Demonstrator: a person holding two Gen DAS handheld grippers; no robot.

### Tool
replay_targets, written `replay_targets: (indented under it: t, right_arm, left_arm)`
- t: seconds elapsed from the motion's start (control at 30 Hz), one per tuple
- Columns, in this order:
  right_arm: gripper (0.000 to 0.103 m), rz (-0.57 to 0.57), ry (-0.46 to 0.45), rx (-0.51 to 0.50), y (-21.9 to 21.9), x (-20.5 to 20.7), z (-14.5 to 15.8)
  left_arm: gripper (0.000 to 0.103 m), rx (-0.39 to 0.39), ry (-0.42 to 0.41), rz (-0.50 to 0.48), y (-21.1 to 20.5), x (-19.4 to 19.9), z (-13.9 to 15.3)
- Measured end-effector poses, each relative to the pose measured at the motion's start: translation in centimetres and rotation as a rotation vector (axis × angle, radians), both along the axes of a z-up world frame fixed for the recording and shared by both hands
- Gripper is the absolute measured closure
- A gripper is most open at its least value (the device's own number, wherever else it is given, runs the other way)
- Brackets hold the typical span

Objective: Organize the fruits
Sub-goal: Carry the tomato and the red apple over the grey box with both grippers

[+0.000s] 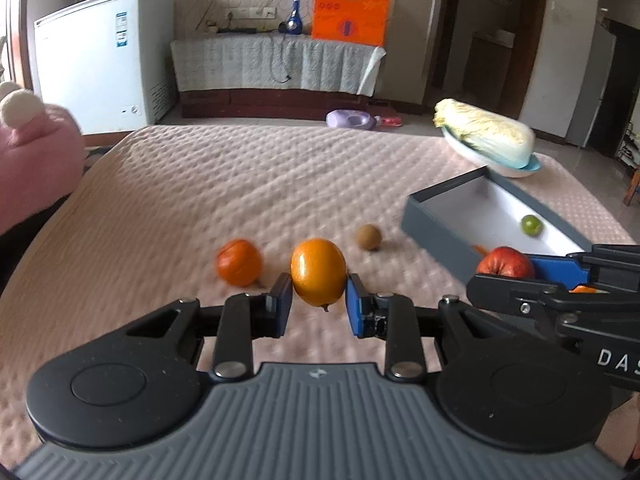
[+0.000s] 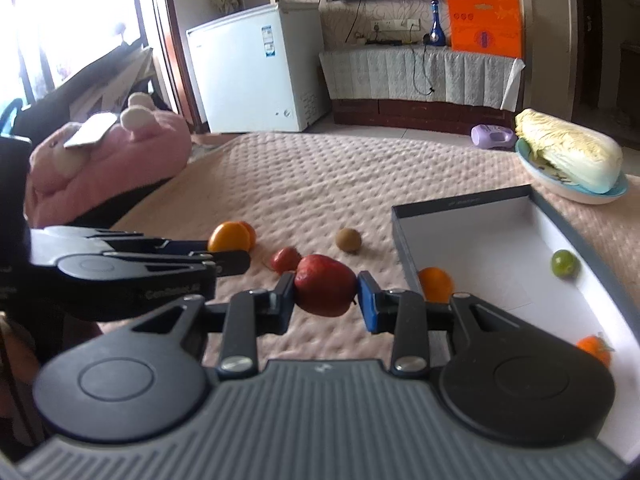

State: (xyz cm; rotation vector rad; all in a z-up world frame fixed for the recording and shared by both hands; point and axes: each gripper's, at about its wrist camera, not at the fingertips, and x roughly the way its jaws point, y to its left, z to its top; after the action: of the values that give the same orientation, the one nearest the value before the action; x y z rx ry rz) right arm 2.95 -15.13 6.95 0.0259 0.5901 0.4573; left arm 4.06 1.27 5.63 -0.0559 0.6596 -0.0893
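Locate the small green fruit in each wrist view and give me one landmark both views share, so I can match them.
Left wrist view: the green fruit lies at right of centre, inside the grey box, near its far right wall.
Right wrist view: the green fruit lies at the right, inside the grey box, against its right wall.
Shared landmark: the cabbage on a dish just beyond the box.

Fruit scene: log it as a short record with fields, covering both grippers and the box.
left gripper: shut on orange
right gripper: shut on apple
box: open, holds lime and two orange fruits
loose on bed: kiwi, tangerine, small red fruit
plate: cabbage
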Motion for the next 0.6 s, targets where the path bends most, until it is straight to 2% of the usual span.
replay_targets:
  t: [0.3, 0.6]
  right_arm:
    - [0.067, -0.078, -0.022, 0.03, -4.1, -0.4, 0.9]
    - [0.067, -0.147, -0.033, 0.019, -7.8, -1.3, 1.1]
  left_arm:
    - [0.069, -0.015, -0.039, -0.072, -4.3, 0.2, 1.3]
    - [0.07, -0.026, -0.07, -0.141, -8.5, 0.5, 1.8]
